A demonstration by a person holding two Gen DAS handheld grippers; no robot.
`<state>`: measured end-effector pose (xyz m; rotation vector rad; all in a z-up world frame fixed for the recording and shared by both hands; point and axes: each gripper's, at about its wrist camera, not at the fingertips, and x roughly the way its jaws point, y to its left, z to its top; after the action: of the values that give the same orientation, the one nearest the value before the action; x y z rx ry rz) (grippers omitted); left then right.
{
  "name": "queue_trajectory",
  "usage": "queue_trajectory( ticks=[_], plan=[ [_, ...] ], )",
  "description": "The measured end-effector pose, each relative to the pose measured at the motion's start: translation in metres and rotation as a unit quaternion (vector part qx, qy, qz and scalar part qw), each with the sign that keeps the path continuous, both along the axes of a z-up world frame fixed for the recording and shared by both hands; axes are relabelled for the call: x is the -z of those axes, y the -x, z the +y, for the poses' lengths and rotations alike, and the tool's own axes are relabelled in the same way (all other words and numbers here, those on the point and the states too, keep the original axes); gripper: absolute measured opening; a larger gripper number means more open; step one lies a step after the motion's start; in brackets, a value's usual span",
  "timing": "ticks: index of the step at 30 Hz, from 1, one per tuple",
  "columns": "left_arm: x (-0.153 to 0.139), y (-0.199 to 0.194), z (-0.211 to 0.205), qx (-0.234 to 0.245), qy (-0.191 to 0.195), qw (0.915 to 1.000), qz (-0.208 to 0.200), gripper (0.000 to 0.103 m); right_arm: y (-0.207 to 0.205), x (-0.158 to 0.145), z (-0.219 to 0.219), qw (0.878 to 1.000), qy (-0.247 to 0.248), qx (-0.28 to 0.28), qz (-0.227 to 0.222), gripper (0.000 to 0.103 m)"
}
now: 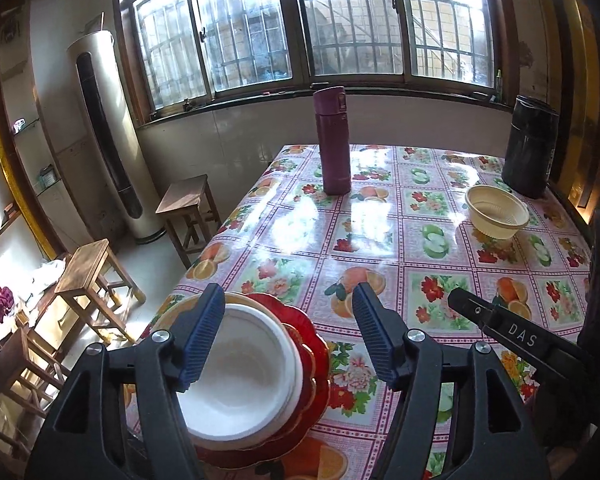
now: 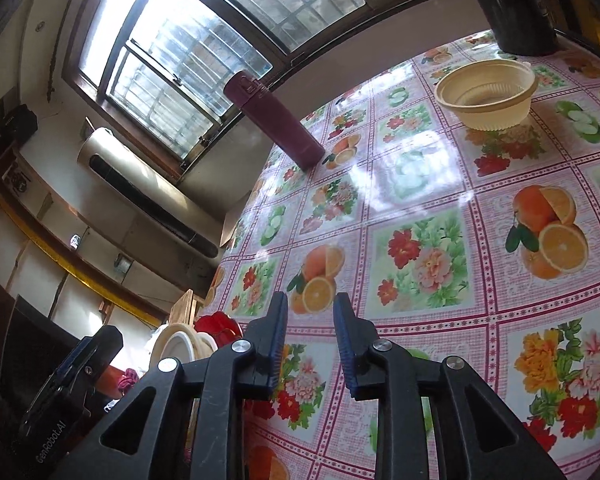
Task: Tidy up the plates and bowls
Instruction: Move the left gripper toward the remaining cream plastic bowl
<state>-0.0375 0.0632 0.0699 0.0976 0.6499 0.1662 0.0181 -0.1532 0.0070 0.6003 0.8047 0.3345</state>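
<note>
White bowl (image 1: 236,376) under open left tool (image 1: 288,336) — untouched

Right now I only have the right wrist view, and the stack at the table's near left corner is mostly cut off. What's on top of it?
Observer: A white bowl is on top. It is nested in a cream dish, which sits on a red scalloped plate.
Operator: Is the left gripper holding that bowl?
Observer: No. The left gripper is open above the stack. One finger overlaps the bowl's rim in the picture, and the other is out over the tablecloth.
</note>
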Motion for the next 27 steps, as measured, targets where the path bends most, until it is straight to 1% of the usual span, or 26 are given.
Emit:
queue_trajectory(
  ticks=[8,15,21,27],
  plan=[
    [0.004,-0.026,-0.057,0.047,-0.008,0.9987,0.018,0.066,-0.014,0.004,-0.065,0.998,-0.016,0.053,0.006,0.026],
    [0.012,-0.052,-0.099,0.073,-0.007,0.9966,0.037,0.066,-0.026,0.008,-0.119,0.996,-0.018,0.09,0.009,0.027],
    [0.018,-0.075,-0.126,0.091,-0.014,0.9945,0.05,0.066,-0.041,0.007,-0.158,0.993,-0.018,0.116,0.012,0.029],
    [0.025,-0.097,-0.143,0.1,-0.019,0.9929,0.062,0.066,-0.058,0.004,-0.189,0.99,-0.018,0.138,0.009,0.03]
  ],
)
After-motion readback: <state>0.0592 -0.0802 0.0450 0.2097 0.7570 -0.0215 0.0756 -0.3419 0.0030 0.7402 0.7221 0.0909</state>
